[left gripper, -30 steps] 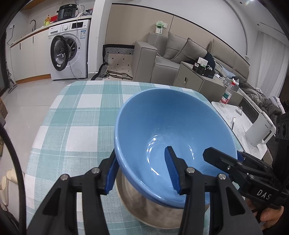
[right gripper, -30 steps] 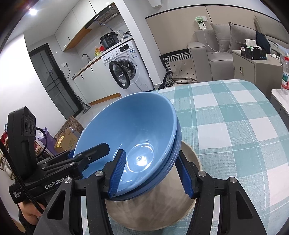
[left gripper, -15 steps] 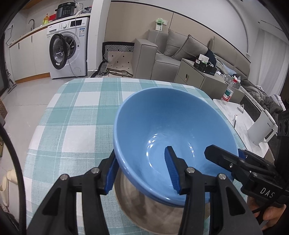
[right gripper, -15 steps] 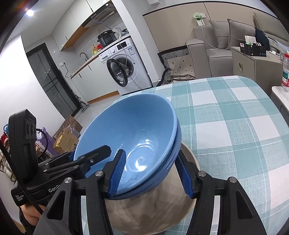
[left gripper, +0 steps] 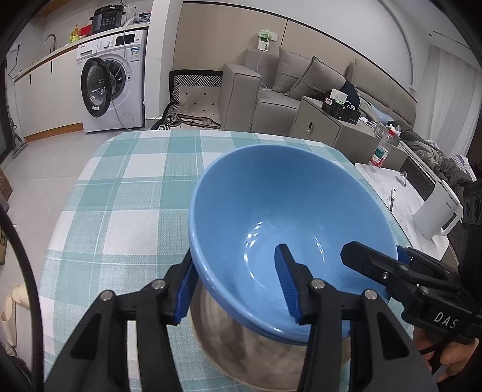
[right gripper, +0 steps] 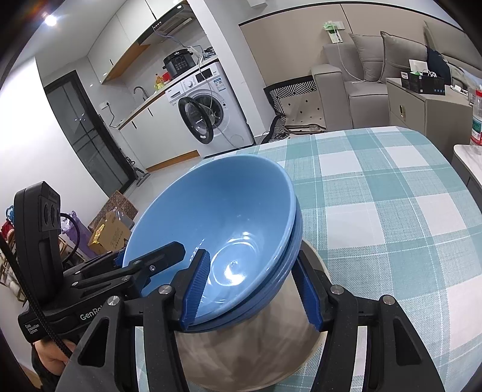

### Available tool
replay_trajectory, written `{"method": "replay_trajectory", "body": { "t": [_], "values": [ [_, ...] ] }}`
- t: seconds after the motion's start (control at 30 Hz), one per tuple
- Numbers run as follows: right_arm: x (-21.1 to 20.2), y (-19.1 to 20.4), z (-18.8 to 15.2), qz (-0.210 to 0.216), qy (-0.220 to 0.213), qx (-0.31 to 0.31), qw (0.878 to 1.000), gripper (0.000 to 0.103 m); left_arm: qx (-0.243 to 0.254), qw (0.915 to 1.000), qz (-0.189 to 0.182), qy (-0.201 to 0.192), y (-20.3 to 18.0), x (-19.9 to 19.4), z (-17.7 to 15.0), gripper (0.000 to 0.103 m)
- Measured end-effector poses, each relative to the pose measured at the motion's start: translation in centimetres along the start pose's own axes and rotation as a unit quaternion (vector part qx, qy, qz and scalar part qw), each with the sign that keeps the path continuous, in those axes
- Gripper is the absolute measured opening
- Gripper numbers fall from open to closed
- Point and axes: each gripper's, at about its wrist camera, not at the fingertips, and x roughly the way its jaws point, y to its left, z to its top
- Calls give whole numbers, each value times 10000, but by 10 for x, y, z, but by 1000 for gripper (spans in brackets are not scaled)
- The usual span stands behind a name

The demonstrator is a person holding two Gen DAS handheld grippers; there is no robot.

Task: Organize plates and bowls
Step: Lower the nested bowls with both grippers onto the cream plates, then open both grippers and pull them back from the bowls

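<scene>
This is a small lived-in home, an open-plan flat where kitchen and living room share one space. On one side a white washing machine point(left gripper: 113, 90) sits under a counter point(right gripper: 150, 96) carrying an electric pressure cooker point(left gripper: 108, 18), with a sink tap point(right gripper: 140, 90) and a range hood point(right gripper: 171, 22) above — on the other stands a grey sofa point(left gripper: 286, 87) with cushions and a low side cabinet point(left gripper: 319, 123). A tabletop point(left gripper: 120, 193) in a teal-and-white checked cloth fills the foreground, with a white electric kettle point(left gripper: 436, 214) and a water bottle point(left gripper: 381, 150) on a surface beside it.

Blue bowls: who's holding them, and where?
Both grippers grip the stacked blue bowls by the rim, opposite sides: left gripper, right gripper, one finger inside, one outside.
</scene>
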Motion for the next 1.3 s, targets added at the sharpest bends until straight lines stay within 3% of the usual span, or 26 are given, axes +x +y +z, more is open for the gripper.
{"method": "replay_trajectory", "body": {
  "t": [0.43,0.6,0.83,1.0,1.3],
  "values": [
    [0,-2,3,54,45,-91,9999,60,77,10000,-52,-22,-2,-3,-2,59],
    [-5,-3,4,31,-7,-278,9996,76,230,9997,-40,-111,-5,-13,-5,69],
    [-24,-10,1,-81,-246,-656,9975,100,368,9985,53,-396,-1,-35,-15,102],
    [-46,-11,-6,-81,-544,-1147,9919,102,583,9949,132,-817,1,-59,-28,103],
    [-81,-3,-29,-56,-980,-1873,9774,103,689,9895,391,-1209,10,-91,-53,103]
  ]
}}
